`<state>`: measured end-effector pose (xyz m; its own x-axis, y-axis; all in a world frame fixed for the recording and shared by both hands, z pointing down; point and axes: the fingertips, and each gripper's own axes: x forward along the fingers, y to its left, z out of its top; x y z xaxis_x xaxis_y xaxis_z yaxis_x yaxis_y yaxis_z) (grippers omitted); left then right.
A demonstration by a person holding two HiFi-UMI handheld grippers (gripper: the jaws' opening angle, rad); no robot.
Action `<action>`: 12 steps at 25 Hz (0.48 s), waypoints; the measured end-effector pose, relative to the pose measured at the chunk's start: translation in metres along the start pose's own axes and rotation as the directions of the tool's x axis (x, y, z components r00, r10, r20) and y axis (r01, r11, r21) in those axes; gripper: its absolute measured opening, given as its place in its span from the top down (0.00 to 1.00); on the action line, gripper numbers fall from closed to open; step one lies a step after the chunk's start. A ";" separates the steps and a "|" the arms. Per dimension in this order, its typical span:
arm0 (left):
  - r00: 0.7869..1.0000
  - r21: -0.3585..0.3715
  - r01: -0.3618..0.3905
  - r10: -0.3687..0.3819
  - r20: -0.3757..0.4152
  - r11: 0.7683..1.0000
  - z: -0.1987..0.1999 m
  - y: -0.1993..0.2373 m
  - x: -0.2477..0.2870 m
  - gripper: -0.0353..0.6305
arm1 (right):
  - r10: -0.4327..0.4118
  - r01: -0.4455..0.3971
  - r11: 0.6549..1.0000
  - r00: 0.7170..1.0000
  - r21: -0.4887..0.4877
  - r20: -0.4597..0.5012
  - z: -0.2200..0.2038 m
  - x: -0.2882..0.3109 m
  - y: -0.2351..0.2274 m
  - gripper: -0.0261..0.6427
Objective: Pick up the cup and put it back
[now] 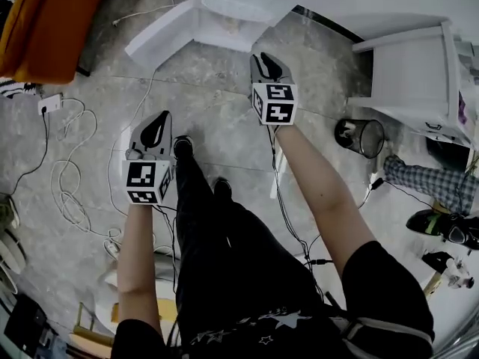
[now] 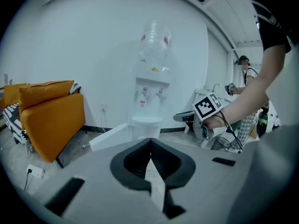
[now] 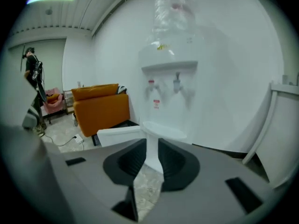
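**Head view:** both grippers are held out over the stone floor [image 1: 217, 111], facing a water dispenser [image 1: 233, 6] that stands beyond the jaws. The left gripper [image 1: 156, 126] sits nearer the body and the right gripper [image 1: 268, 62] further forward. No cup shows here.

**Left gripper view:** the jaws meet at their tips, closed with nothing between them. The dispenser is straight ahead of them and an orange sofa [image 2: 51, 108] lies off to their left. Again there is no cup.

**Right gripper view:** the jaws stand a little apart and empty. Through the gap shows the dispenser's drip tray [image 3: 163, 129], just ahead of the tips. I can make out no cup on it.

This looks like the approach, with the cup not yet found, so locating it comes first. The right gripper is probably the better choice, being closer to the dispenser. Its jaws should be spread wider than the cup before they arrive and come in level at mid-height. A gentle close is wise, since a light cup may tip or crush. The closed left gripper is best kept off to the side.
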<state>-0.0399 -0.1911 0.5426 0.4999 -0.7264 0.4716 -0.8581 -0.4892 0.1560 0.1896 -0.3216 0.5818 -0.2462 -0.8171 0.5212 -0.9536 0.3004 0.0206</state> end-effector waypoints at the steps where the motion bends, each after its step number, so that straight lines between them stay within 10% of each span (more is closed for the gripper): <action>1: 1.000 -0.008 0.005 -0.005 -0.003 1.000 0.004 -0.013 -0.010 0.93 | 0.003 -0.004 1.000 1.000 0.007 0.016 0.008 -0.018 -0.001 0.84; 12: 0.998 -0.016 0.056 -0.056 0.008 0.998 0.015 -0.085 -0.088 0.93 | -0.023 0.046 0.991 0.984 -0.127 0.177 0.047 -0.183 0.018 0.92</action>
<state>-0.0092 -0.0925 0.4750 0.5484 -0.7013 0.4554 -0.8302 -0.5218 0.1960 0.2088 -0.1898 0.4472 -0.2510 -0.8978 0.3618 -0.9341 0.3227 0.1529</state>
